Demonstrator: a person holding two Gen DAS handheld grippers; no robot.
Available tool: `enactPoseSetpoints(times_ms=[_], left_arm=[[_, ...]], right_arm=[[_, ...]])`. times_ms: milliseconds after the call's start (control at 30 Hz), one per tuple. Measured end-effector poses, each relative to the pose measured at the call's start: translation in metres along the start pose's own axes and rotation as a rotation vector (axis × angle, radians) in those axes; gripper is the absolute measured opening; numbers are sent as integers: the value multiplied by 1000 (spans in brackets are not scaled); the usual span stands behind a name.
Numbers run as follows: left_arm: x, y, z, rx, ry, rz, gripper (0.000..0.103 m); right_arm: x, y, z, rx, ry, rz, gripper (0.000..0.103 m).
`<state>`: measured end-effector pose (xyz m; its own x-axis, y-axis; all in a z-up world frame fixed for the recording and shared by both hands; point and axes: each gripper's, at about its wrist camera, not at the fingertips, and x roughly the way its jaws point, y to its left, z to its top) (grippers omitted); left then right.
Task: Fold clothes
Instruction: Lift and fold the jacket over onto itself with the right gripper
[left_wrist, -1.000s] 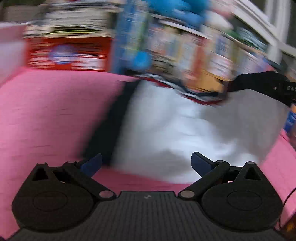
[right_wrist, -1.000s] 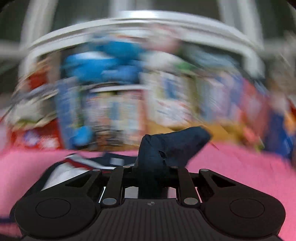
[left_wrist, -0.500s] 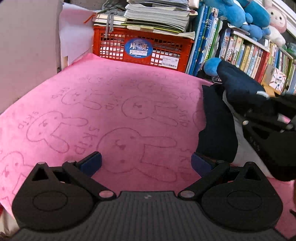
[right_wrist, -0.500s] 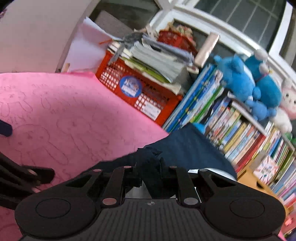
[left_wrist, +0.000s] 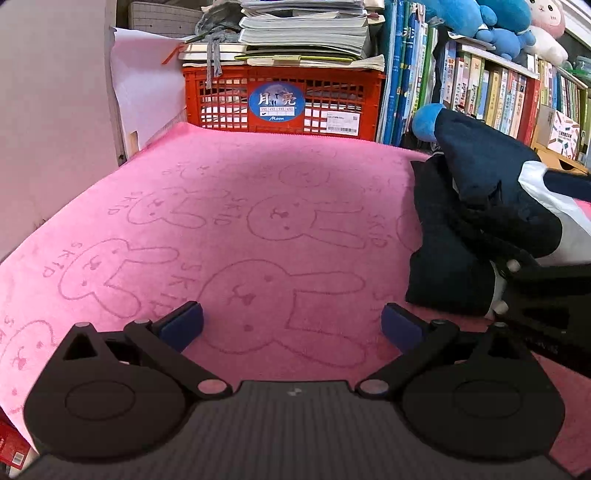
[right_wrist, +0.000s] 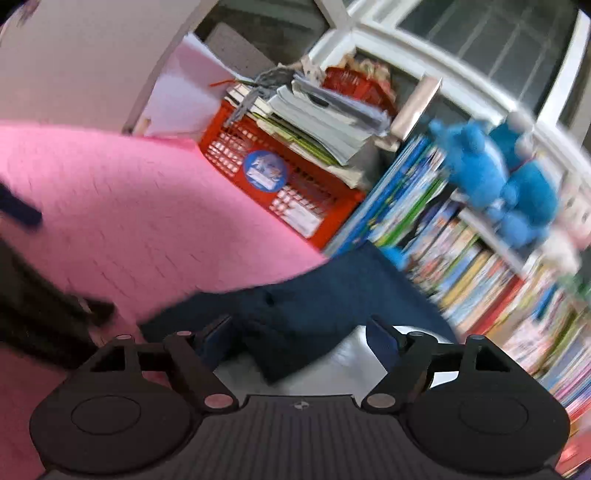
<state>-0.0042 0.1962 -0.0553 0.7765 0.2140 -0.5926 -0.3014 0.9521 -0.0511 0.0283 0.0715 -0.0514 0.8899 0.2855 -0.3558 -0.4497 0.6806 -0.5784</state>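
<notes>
I see a pale wall (left_wrist: 44, 110) at upper left, a red crate (left_wrist: 284, 99) under stacked papers (left_wrist: 306, 33) top centre, bookshelves (left_wrist: 509, 92) upper right, and white-framed windows (right_wrist: 480, 44).

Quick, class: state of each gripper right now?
Left gripper: open, empty, over the pink towel.
Right gripper: jaws opening, navy sleeve lying between them, no longer pinched.

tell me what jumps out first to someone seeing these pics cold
The pink bunny-print towel fills the surface, with the left gripper open and empty above it. At the towel's right edge lies a navy and white garment, and the right gripper is opening over its navy fold. Behind stand an orange crate under stacked papers and blue plush toys on the bookshelf.
</notes>
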Motion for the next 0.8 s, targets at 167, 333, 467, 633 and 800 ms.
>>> enactPoseSetpoints(times_ms=[167, 333, 467, 633, 800], left_arm=[[-9, 16, -4, -39, -11, -52, 103], [-18, 47, -3, -164, -11, -111, 103], [-17, 51, 0, -164, -9, -110, 103], [-14, 47, 3, -161, -3, -90, 103], [-16, 46, 1, -156, -7, -81, 103]], right_arm=[[-9, -14, 19, 75, -55, -15, 14], [-13, 18, 28, -46, -98, 55, 13], [7, 44, 1, -96, 2, 143, 14], [-4, 25, 3, 2, -13, 254, 22], [-32, -12, 3, 160, -56, 382, 57]])
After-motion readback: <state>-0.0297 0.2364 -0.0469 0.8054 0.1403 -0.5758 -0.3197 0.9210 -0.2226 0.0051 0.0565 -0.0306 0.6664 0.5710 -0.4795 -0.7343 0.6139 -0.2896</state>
